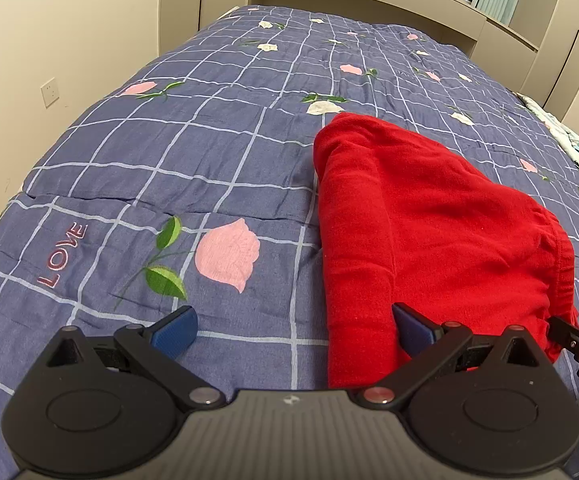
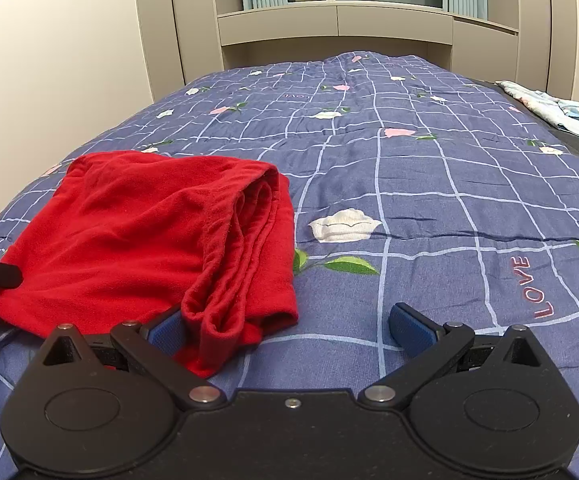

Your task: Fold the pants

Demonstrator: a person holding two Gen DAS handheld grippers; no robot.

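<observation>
a blue checked quilt with printed roses covers the bed, beige cupboards and a window behind it, a pale cloth at the far right edge. the red pants lie folded into a thick bundle near the front, long axis running away toward the cupboards, layered edges facing right. left gripper and right gripper both spread wide, holding nothing.

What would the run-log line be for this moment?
task: fold pants | pants: folded bundle on quilt | left gripper: open, at near edge | right gripper: open, at waistband end
</observation>
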